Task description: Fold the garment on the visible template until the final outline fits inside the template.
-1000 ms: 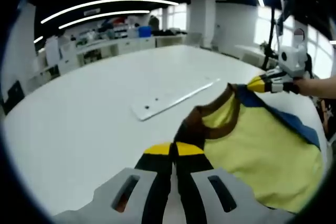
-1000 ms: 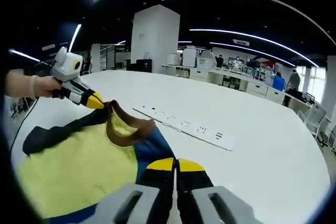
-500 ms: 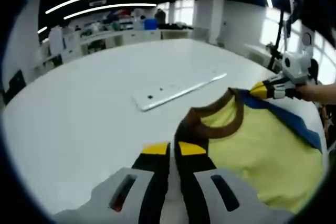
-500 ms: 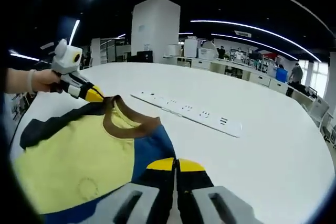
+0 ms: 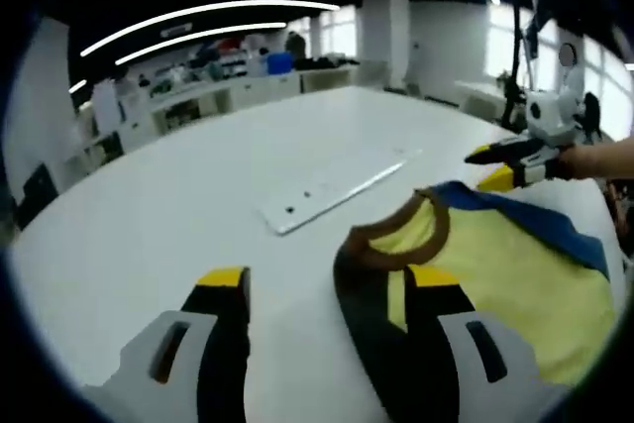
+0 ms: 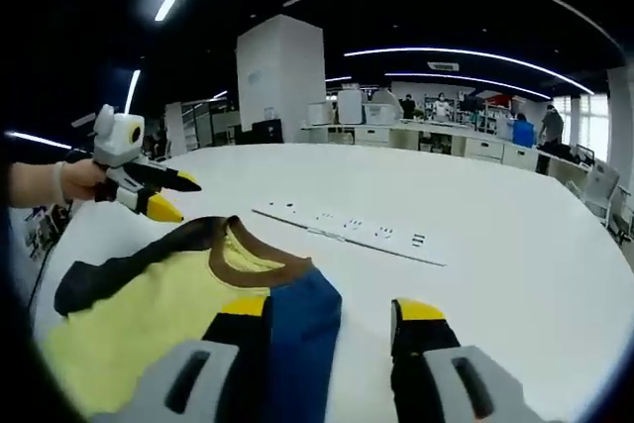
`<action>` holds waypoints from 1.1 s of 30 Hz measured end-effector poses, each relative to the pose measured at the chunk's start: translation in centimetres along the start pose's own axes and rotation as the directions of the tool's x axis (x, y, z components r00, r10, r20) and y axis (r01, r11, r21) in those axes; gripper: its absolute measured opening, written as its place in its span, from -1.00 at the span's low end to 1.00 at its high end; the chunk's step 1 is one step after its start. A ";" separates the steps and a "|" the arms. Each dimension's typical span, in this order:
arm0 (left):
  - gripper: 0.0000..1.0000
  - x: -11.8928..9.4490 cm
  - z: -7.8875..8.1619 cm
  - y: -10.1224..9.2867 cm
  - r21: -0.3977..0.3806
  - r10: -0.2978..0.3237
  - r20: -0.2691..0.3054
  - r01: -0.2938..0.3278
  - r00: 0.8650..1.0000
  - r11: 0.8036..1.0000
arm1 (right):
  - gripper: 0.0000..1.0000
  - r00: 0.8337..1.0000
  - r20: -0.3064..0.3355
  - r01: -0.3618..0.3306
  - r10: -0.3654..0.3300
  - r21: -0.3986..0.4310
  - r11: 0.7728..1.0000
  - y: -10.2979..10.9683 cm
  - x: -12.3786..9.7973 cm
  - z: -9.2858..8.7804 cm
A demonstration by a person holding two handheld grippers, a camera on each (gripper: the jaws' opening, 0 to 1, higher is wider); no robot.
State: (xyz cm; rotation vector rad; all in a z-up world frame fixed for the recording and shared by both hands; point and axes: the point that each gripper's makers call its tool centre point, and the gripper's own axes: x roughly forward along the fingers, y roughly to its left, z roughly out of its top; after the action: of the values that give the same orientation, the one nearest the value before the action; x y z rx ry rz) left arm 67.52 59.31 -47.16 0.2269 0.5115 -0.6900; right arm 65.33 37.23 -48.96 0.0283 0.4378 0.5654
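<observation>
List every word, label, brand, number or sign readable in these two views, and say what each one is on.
No readable text anywhere.
Garment: yellow, blue and brown, no print visible.
Flat white strip on the table: it carries small dark marks, too small to read.
Background desks and shelves: any labels are too blurred to read.

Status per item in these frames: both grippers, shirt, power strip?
left gripper: open, holding nothing
right gripper: open, holding nothing
shirt: lying flat on the table, unfolded, brown collar up, released
power strip: flat on the table beyond the shirt, nothing plugged in that I can see
</observation>
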 end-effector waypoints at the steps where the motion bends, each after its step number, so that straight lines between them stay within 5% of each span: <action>1: 0.21 -0.3 0.2 -0.2 0.005 -0.002 0.005 0.002 1.000 1.000 | 0.06 1.000 -0.007 0.018 -0.018 0.011 1.000 -0.3 -0.3 0.1; 12: 0.16 -3.4 1.3 -1.1 0.009 0.000 0.037 0.000 0.999 1.000 | 0.03 1.000 0.018 0.015 -0.015 -0.001 1.000 1.1 -3.0 1.5; 33: 0.09 -12.4 0.5 -5.1 -0.013 0.014 0.105 -0.013 0.994 1.000 | -0.11 0.999 0.045 0.011 -0.010 -0.013 1.000 6.1 -12.8 -0.3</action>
State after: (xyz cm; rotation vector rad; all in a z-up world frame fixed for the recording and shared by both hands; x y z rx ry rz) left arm 56.22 62.11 -40.49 0.1818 0.4132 -0.6816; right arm 52.40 35.65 -43.32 0.0259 0.3904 0.5564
